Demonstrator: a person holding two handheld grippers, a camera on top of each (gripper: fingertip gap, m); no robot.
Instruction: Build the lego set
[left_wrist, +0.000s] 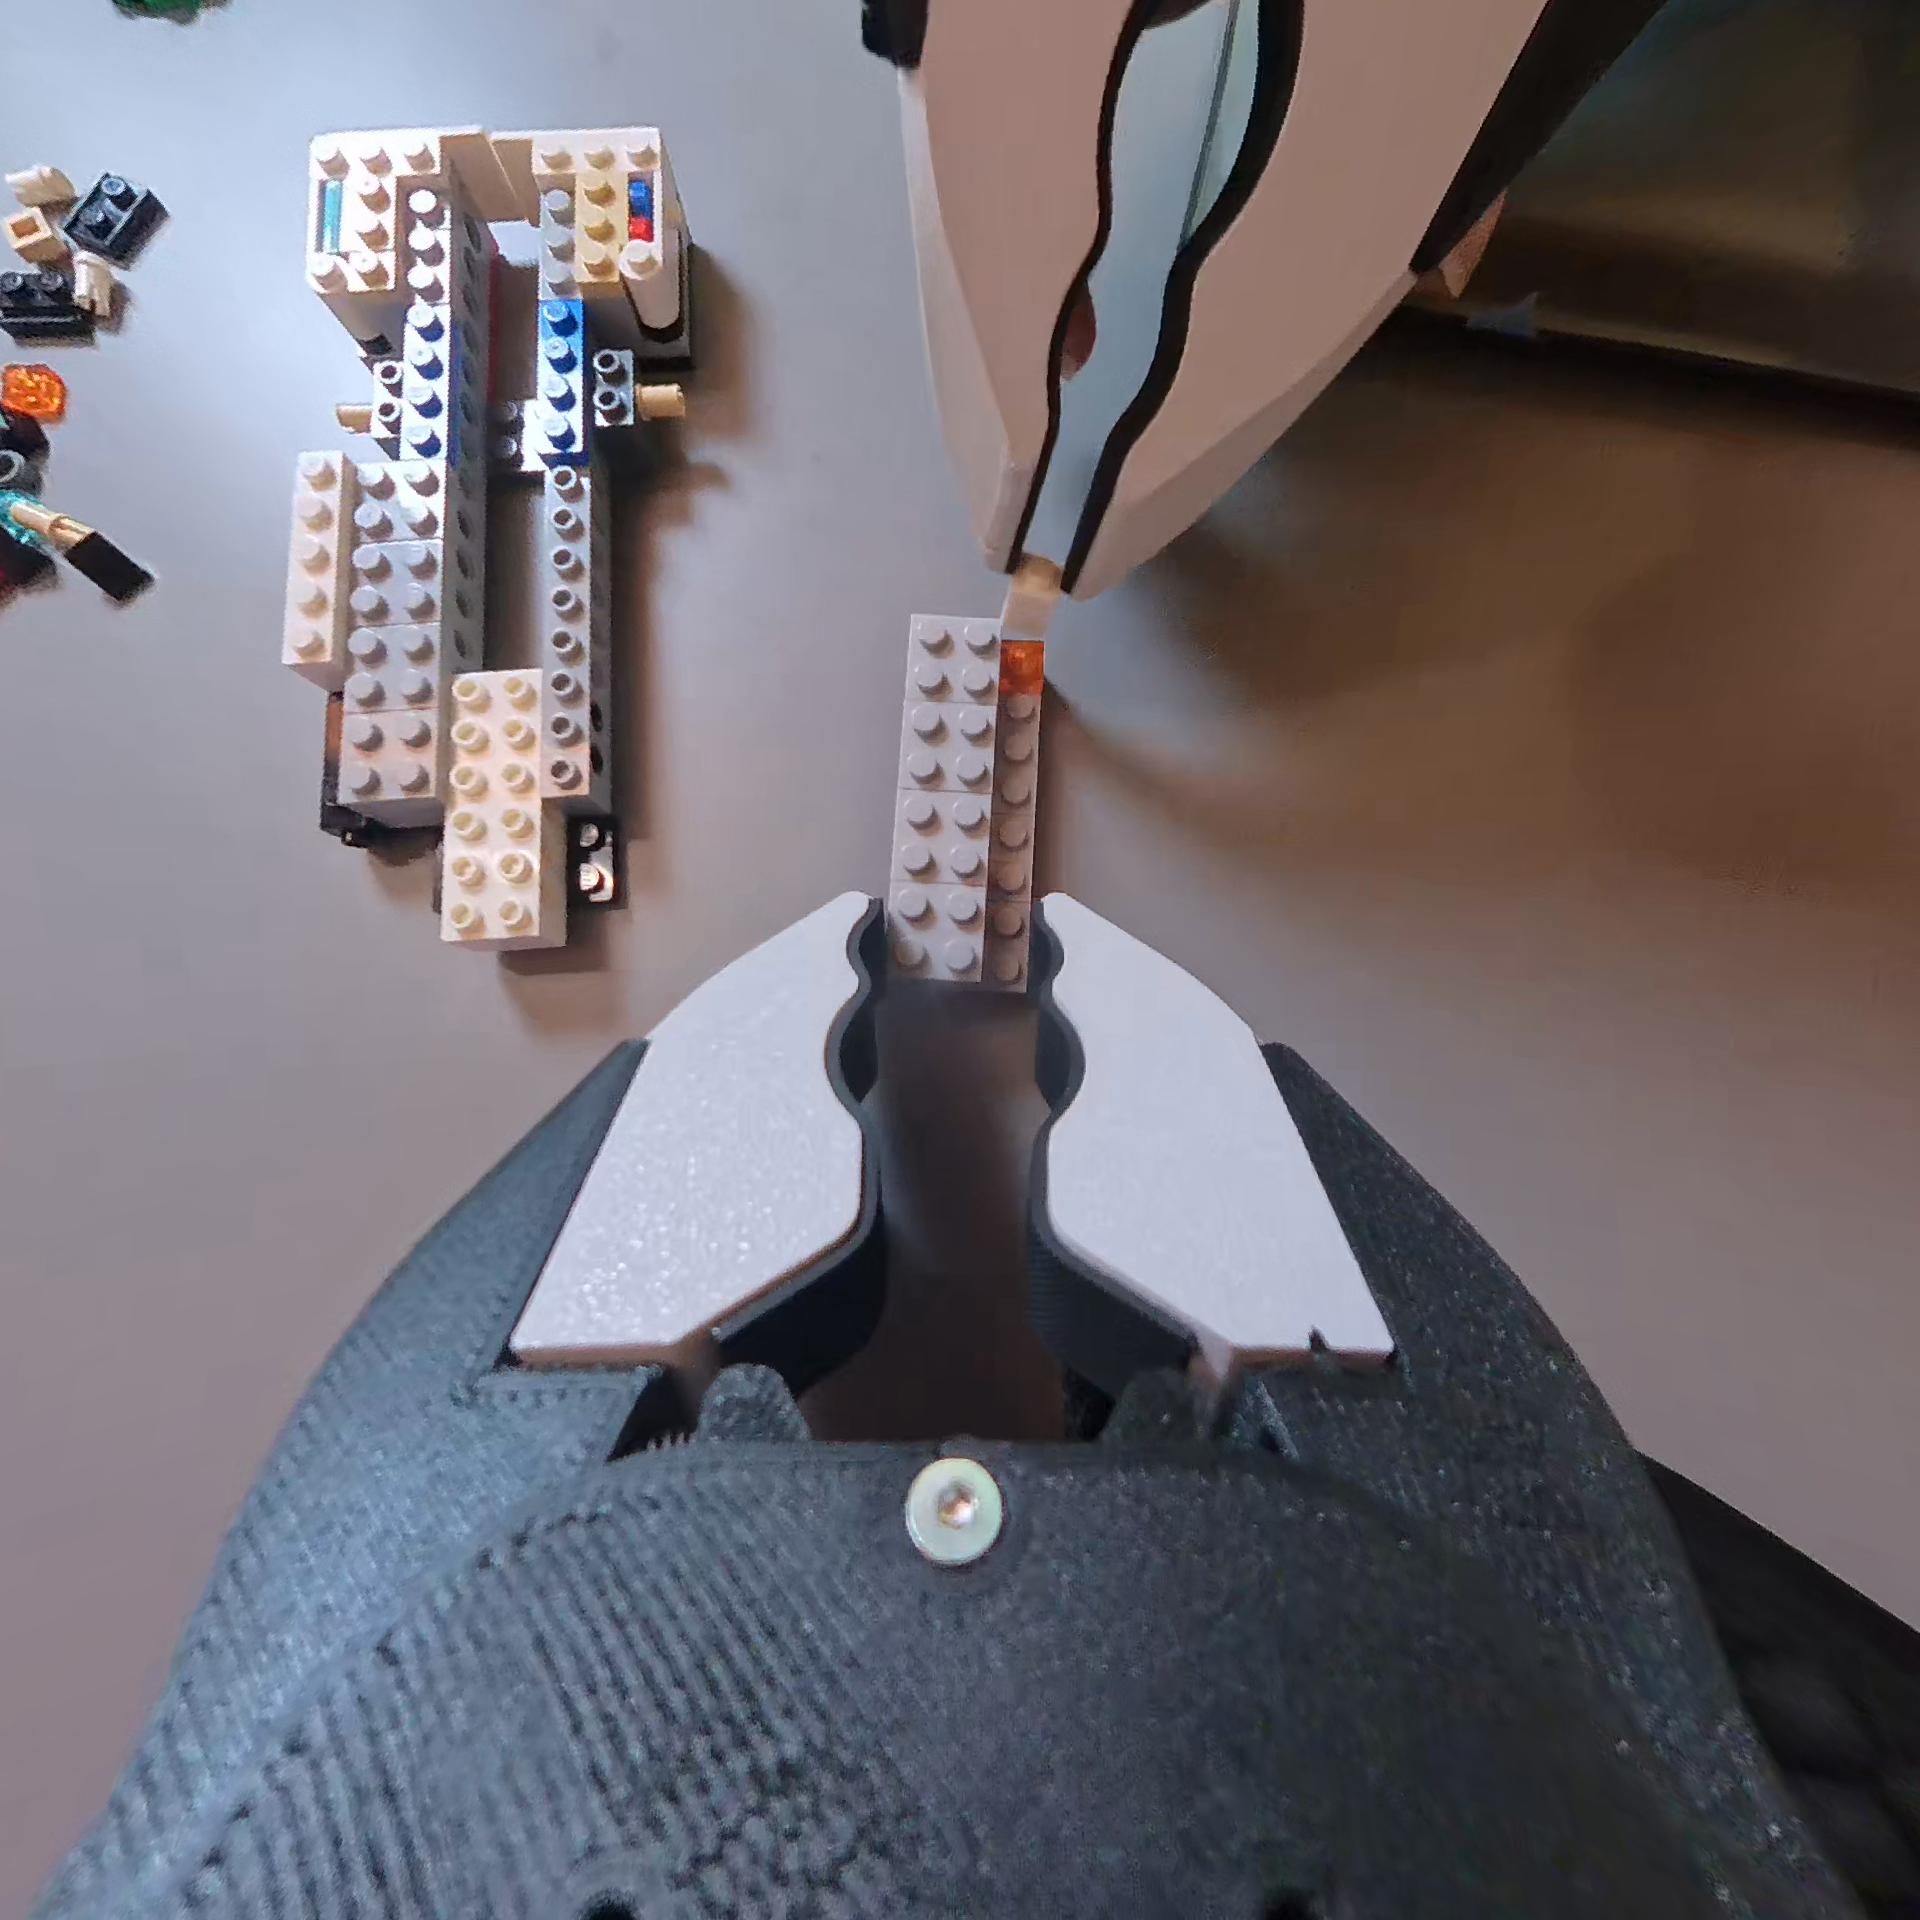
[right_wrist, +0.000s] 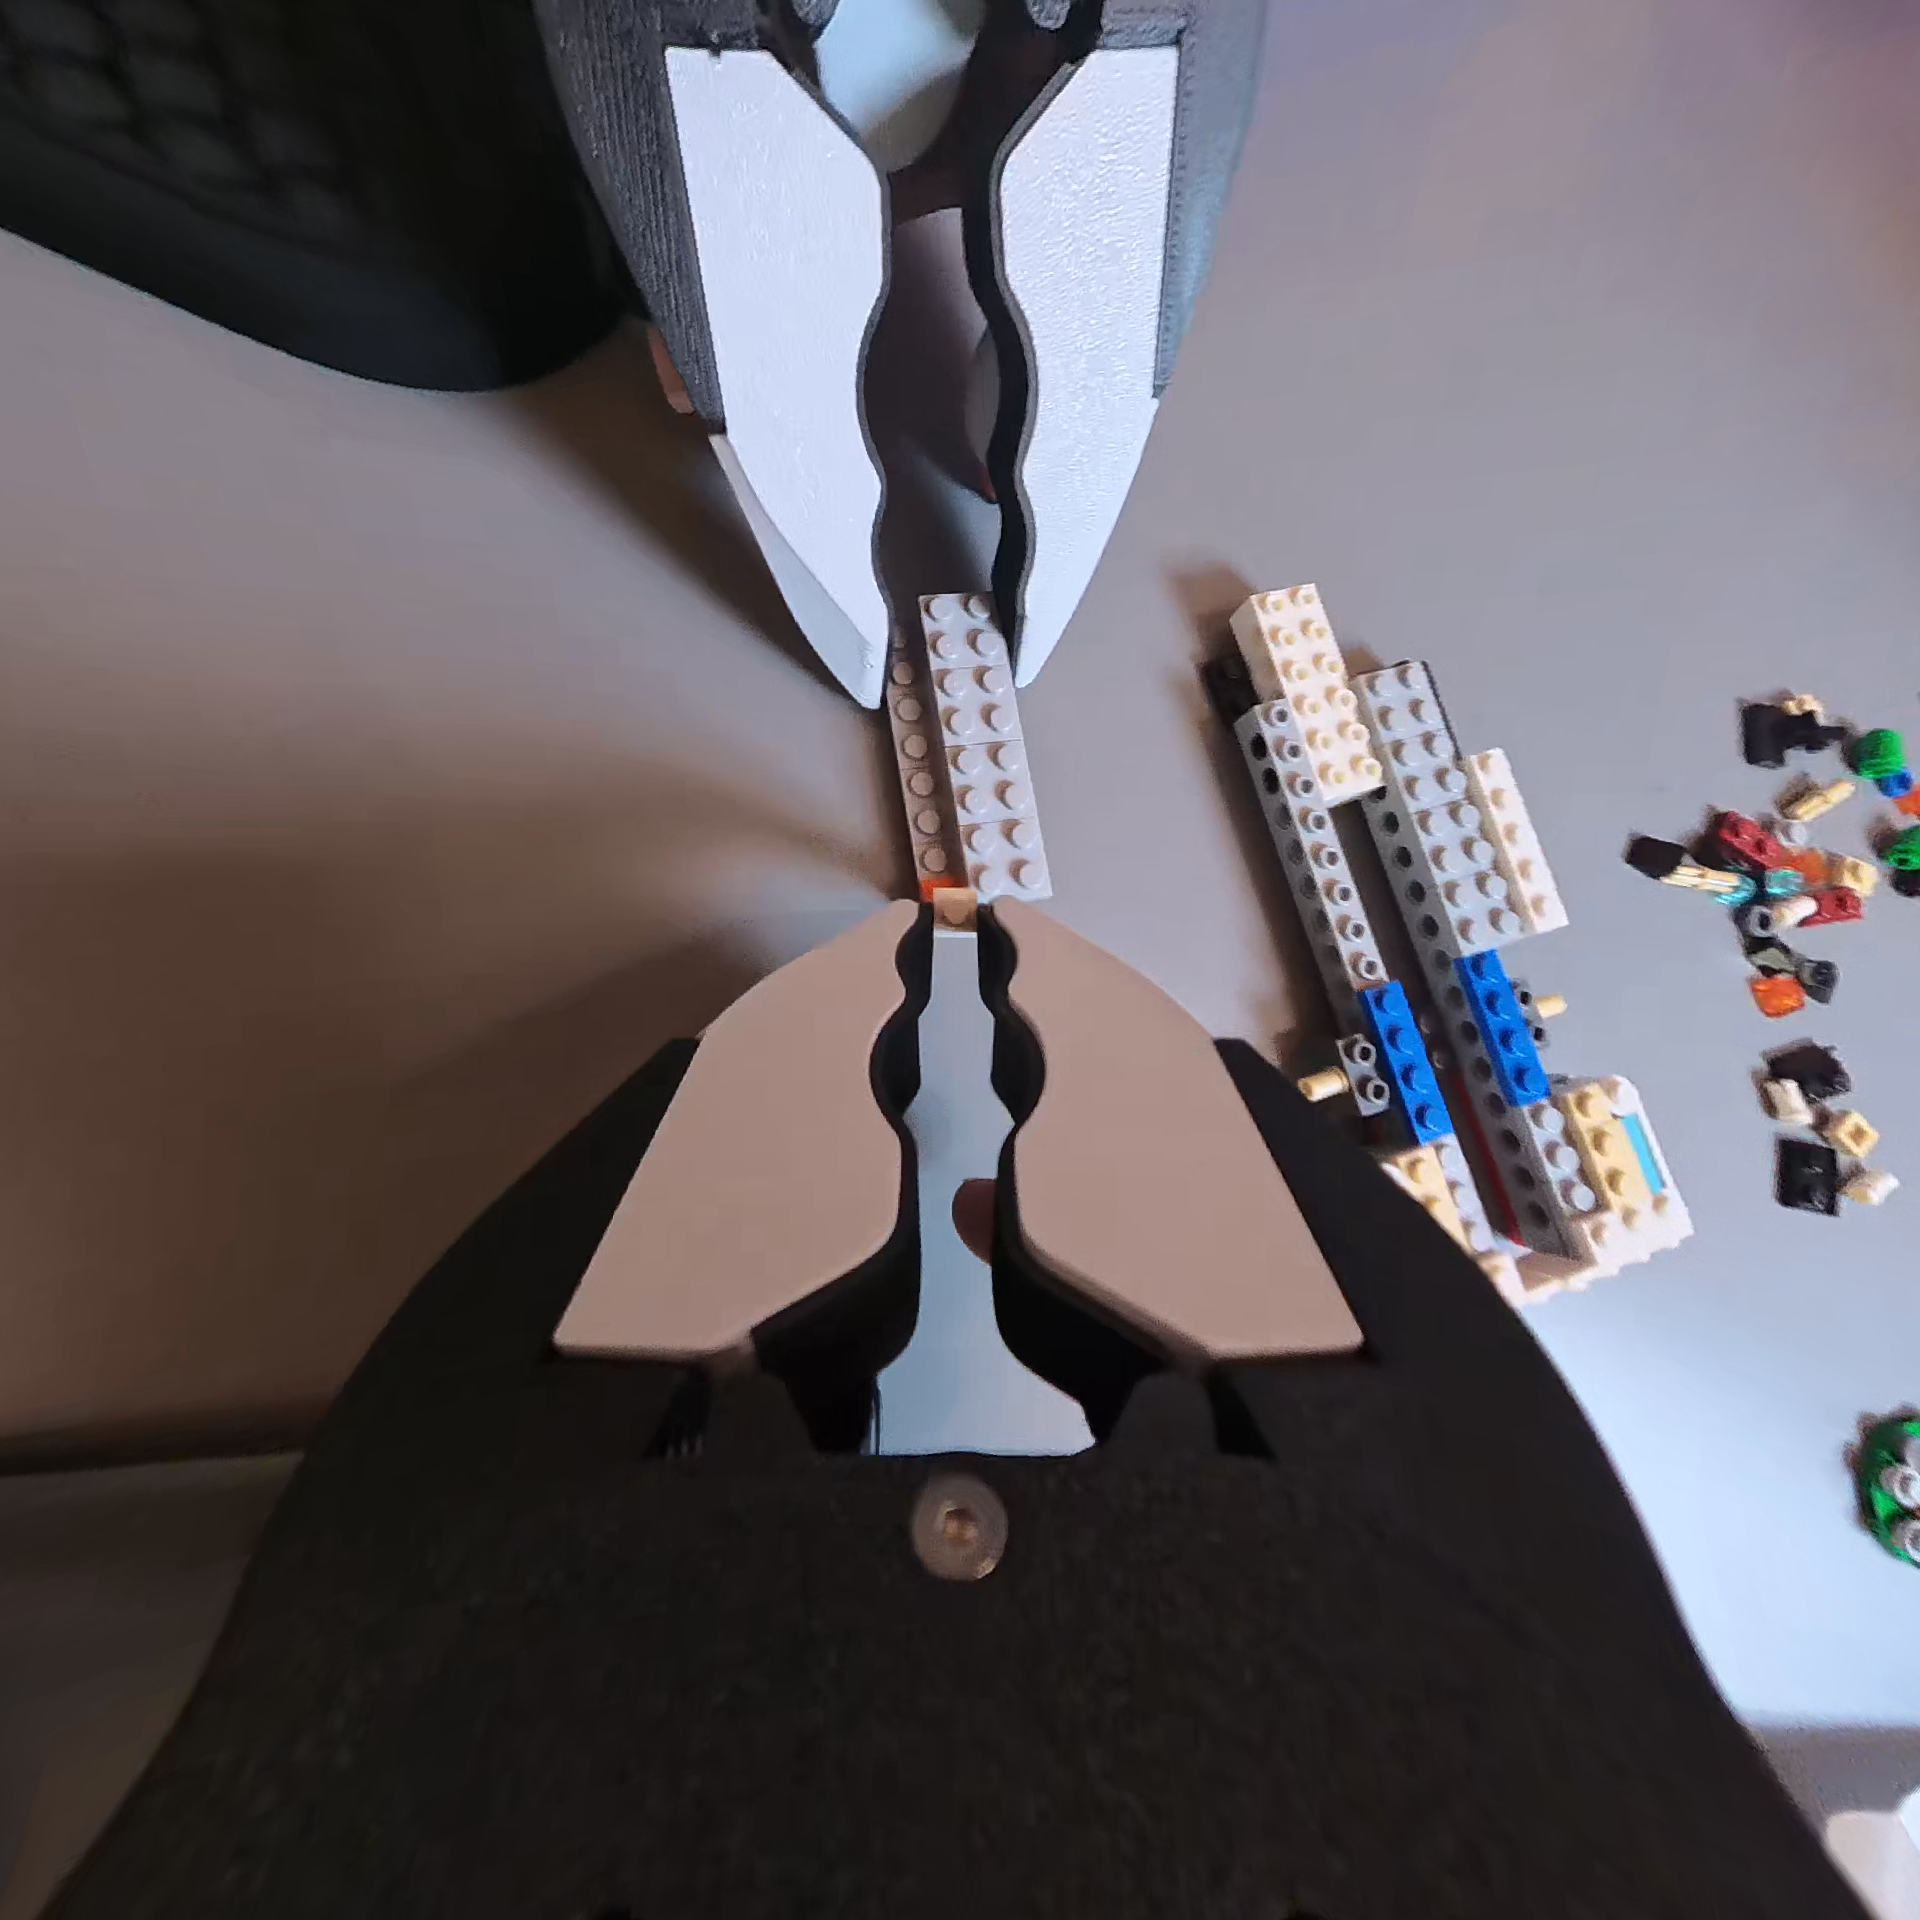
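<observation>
1. Left gripper (left_wrist: 961, 940) jaws clamped on near end of grey brick strip (left_wrist: 966, 800).
2. Right gripper (right_wrist: 954, 916) jaws pinching small tan piece (right_wrist: 955, 906) at strip's orange-tipped far end, above worktop (left_wrist: 1455, 831).

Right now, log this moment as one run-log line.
left gripper: shut on grey brick strip | right gripper: shut on small tan piece, at strip's orange stud | big model: untouched beside
</observation>
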